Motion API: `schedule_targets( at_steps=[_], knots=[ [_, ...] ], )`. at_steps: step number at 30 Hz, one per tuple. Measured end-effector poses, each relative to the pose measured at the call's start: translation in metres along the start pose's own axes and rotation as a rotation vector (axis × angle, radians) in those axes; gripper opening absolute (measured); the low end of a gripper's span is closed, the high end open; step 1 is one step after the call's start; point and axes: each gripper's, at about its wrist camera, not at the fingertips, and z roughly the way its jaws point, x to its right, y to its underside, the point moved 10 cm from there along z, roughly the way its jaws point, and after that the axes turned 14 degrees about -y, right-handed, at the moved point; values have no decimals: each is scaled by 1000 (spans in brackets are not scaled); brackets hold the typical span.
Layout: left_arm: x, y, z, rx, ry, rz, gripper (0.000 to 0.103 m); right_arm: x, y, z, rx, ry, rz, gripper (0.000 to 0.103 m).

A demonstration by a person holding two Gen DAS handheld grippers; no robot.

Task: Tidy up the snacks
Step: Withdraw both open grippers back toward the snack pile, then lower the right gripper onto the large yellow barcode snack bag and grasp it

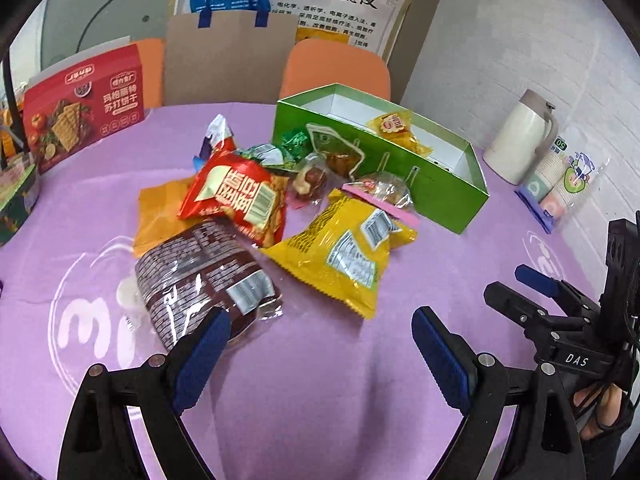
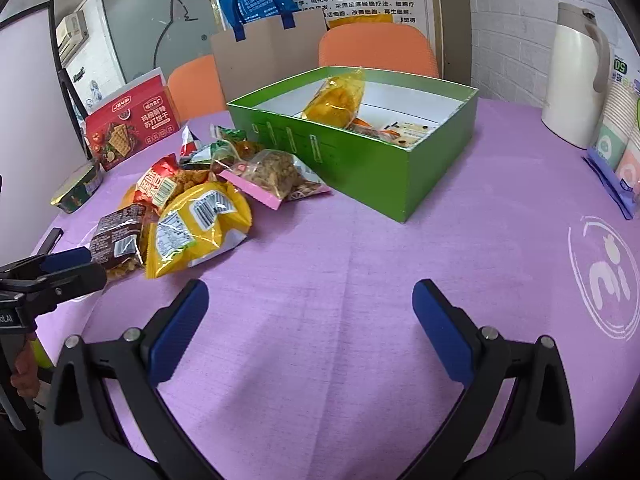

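Observation:
A pile of snack packets lies on the purple tablecloth: a yellow bag (image 1: 340, 256) (image 2: 196, 228), a red bag (image 1: 236, 196) (image 2: 158, 186), a dark brown pack (image 1: 200, 276) (image 2: 118, 236), a pink-edged clear pouch (image 1: 380, 196) (image 2: 276, 180) and small wrapped sweets (image 1: 308, 180). The open green box (image 1: 440, 196) (image 2: 372, 176) behind holds a yellow packet (image 2: 336, 100) and other snacks. My left gripper (image 1: 320, 344) is open and empty, its left finger just in front of the brown pack. My right gripper (image 2: 310, 316) is open and empty over bare cloth; it also shows in the left wrist view (image 1: 516, 284).
A red cracker box (image 1: 80, 108) (image 2: 132, 128) stands back left. A white thermos (image 1: 520, 136) (image 2: 576, 76) and a sleeve of paper cups (image 1: 560, 188) (image 2: 620, 148) are at the right. Orange chairs (image 1: 336, 68) and a paper bag (image 1: 228, 60) stand behind the table.

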Motion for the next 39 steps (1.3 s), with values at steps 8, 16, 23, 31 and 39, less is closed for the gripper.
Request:
schedule_targets(
  at_steps=[8,16,23,31,39],
  knots=[
    [-29,7,-12,29,4,-27,94,-42,-19,35,-29,-52,-55,101],
    [-63,16,-14,25,-30,-78,94,-94,-13,81,-113,-63,-209,99],
    [-84,22,-5,3,-29,-125,94,-76,-1,87,-149,-17,-186,28],
    [-91,0,9,12,14,-155,93,-55,17,48,-139,4,-143,12],
    [-86,-5,17,7,13,-150,90,-56,17,28,-117,-51,-56,77]
  ],
)
